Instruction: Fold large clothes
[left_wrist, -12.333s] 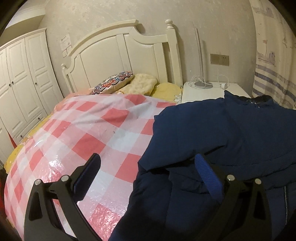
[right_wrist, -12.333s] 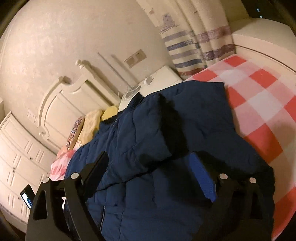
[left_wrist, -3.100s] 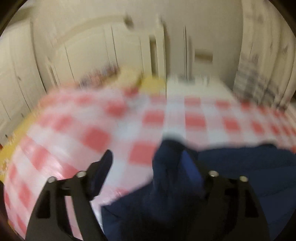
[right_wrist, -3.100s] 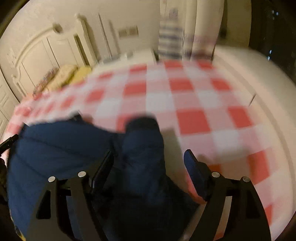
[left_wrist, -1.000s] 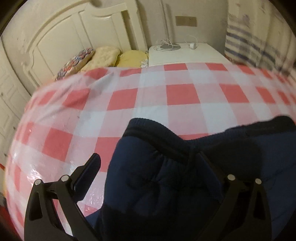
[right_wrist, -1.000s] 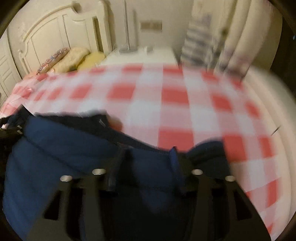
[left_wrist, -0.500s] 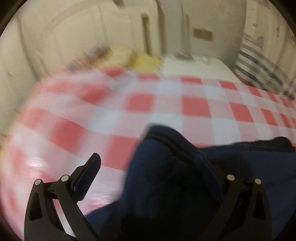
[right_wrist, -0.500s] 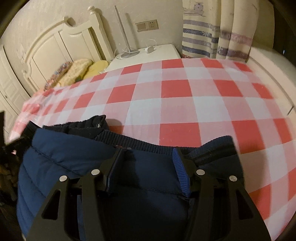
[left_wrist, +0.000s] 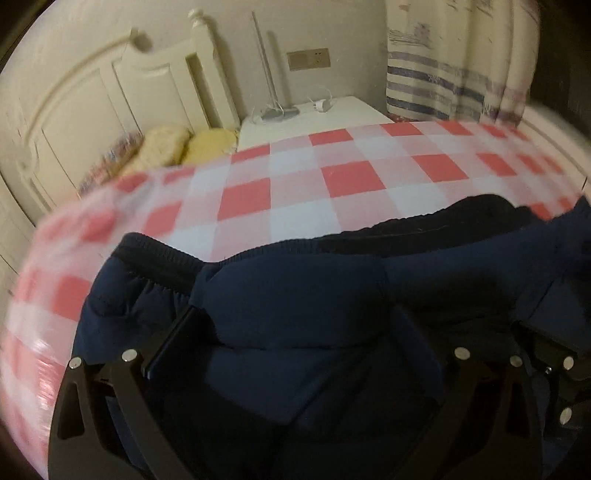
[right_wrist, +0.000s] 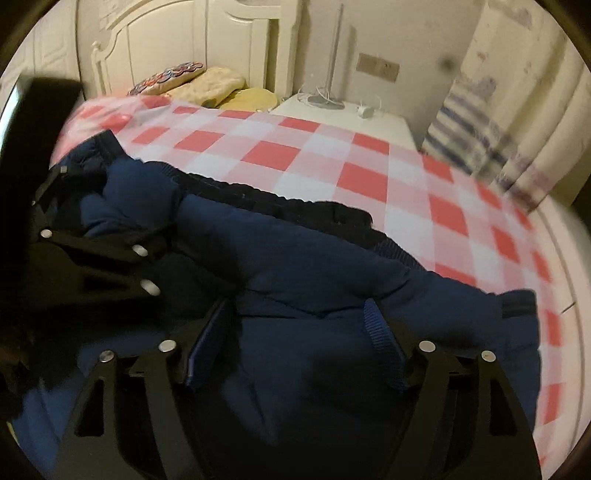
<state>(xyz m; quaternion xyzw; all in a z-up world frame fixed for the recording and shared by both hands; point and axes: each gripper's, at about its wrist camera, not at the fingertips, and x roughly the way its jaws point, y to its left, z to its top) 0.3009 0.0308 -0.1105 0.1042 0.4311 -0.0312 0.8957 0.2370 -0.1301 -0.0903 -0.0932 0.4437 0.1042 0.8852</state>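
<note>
A navy padded jacket (left_wrist: 314, 291) lies bunched across the near part of a bed with a red-and-white checked cover (left_wrist: 332, 184). It also fills the lower right wrist view (right_wrist: 314, 266). My left gripper (left_wrist: 295, 332) has its jaws wide apart, with a thick fold of the jacket lying between them. My right gripper (right_wrist: 295, 339) has its jaws partly apart, with jacket fabric between its blue pads (right_wrist: 380, 332). The left gripper's black body also shows in the right wrist view (right_wrist: 92, 258), close beside the right gripper. The jacket's ribbed hem (right_wrist: 258, 195) runs along its far edge.
A white headboard (left_wrist: 140, 92) and several pillows (left_wrist: 177, 147) stand at the bed's far end. A white nightstand (left_wrist: 314, 114) with a lamp base and cables is beside it. Striped curtains (left_wrist: 443, 74) hang on the right.
Both grippers have moved closer together over the jacket. The right gripper's jaws have opened wider. More of the jacket has bunched up between the left gripper's jaws.
</note>
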